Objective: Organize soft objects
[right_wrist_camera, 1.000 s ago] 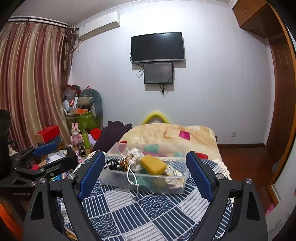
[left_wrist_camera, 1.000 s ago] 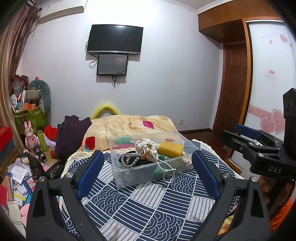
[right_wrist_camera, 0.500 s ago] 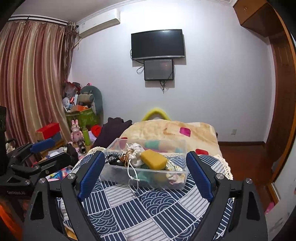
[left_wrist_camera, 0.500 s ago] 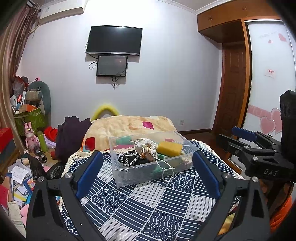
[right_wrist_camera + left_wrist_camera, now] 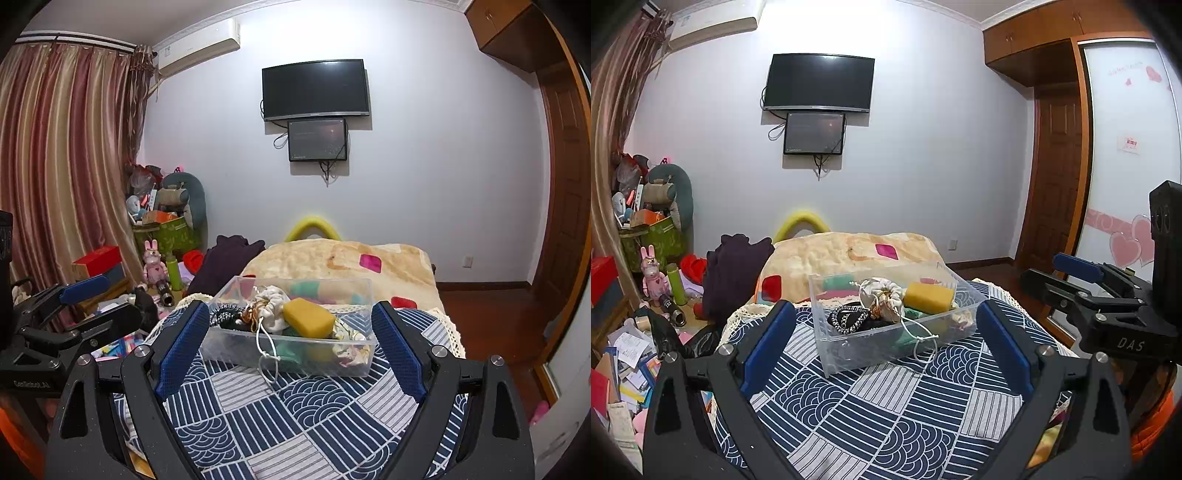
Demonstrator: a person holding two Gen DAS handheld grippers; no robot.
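The clear plastic bin sits on the blue-and-white patterned cloth, holding a yellow sponge, a white drawstring pouch and a black braided band. The left gripper and the right gripper both hover spread wide and empty, short of the bin. In the left wrist view the right gripper's body reads "DAS"; the lettering on the left gripper's body in the right wrist view is too blurred to read.

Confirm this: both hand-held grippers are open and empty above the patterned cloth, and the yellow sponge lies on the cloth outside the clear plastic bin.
Not quite. The yellow rectangular sponge lies inside the clear plastic bin, on top of the other items, as the right wrist view shows. The rest holds: the left hand-held gripper and right hand-held gripper are open and empty above the blue-and-white patterned cloth.
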